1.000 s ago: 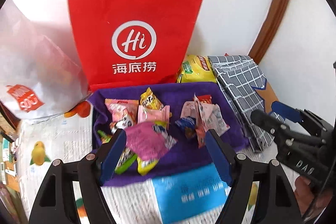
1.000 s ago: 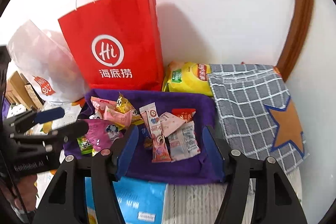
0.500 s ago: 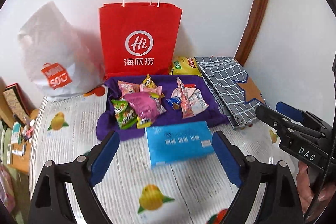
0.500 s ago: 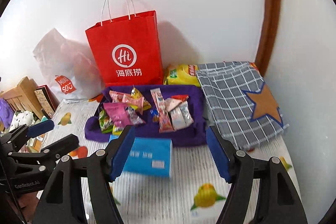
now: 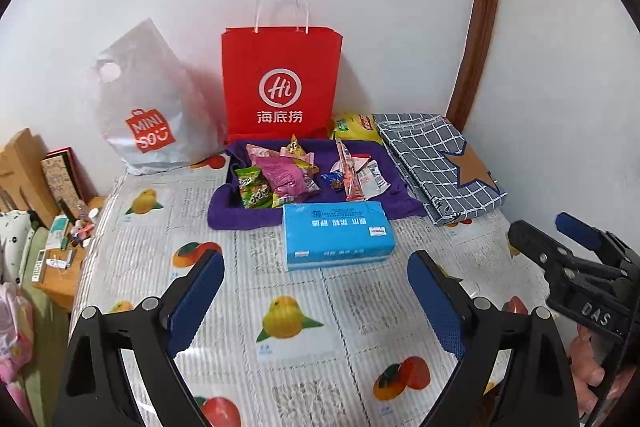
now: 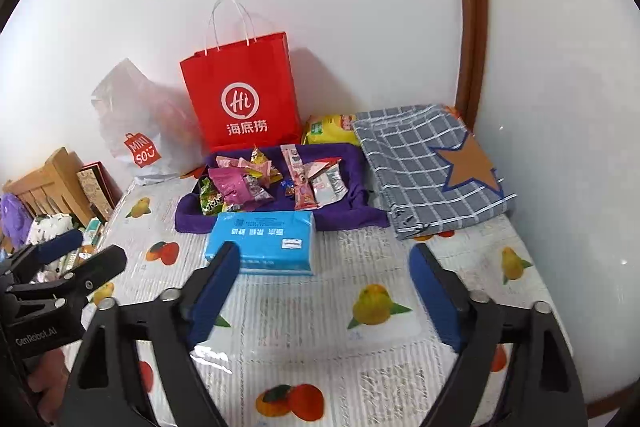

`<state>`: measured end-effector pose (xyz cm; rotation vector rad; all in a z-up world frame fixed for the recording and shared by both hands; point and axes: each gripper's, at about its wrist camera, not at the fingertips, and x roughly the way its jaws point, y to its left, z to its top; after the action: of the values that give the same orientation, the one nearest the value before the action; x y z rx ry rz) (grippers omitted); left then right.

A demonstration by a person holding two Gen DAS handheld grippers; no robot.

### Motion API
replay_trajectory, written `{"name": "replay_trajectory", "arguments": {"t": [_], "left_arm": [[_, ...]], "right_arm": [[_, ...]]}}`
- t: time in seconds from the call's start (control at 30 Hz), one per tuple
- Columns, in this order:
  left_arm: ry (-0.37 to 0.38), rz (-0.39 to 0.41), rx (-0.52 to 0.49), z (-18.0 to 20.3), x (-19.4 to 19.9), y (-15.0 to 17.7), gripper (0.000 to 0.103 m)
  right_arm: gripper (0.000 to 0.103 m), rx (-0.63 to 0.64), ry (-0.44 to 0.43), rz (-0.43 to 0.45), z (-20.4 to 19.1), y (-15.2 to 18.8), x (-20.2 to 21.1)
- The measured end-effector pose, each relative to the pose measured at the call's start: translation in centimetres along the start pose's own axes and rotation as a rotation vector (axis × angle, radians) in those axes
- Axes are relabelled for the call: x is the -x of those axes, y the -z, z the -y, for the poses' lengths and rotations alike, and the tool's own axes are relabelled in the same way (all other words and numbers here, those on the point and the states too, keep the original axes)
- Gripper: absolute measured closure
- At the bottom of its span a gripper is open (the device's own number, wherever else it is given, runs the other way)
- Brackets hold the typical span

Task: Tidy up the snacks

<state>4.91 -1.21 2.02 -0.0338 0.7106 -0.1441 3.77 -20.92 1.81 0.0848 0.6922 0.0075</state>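
While your left gripper (image 5: 316, 279) and right gripper (image 6: 324, 275) hang over the fruit-print table cover (image 5: 360, 307), jaws just opened wide with nothing between them, the snacks (image 5: 304, 177) lie heaped in the purple tray (image 5: 240, 217) behind the blue tissue pack (image 5: 338, 235). Long pink stick packet (image 5: 349, 173) runs front-to-back; smaller wrappers overlap, labels unreadable, and the yellow chip bag (image 5: 354, 125) sits half hidden behind the tray.

the left gripper (image 5: 316, 291) hangs over the fruit-print tablecloth (image 5: 296, 327), its jaws just opened wide with nothing between them. ahead, a blue tissue pack (image 5: 336, 235) touches a purple tray (image 5: 248, 215) of snack packets (image 5: 284, 179), a red paper bag (image 5: 280, 87) behind. the right gripper (image 5: 560, 235) shows at right.
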Motion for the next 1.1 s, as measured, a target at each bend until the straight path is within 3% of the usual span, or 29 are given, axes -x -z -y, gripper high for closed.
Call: {"name": "replay_trajectory", "arguments": {"t": [0.33,1.1], "left_arm": [[0.003,0.028,-0.004,1.0,2.7,1.4,0.008],[0.002,0.048,-0.007,1.4,4.4,1.6,0.008]], "right_arm": [[0.002,-0.001,-0.001,0.048,0.9,1.9,4.0],[0.002,0.020,0.007,0.073,0.8,2.6,5.7]]}}
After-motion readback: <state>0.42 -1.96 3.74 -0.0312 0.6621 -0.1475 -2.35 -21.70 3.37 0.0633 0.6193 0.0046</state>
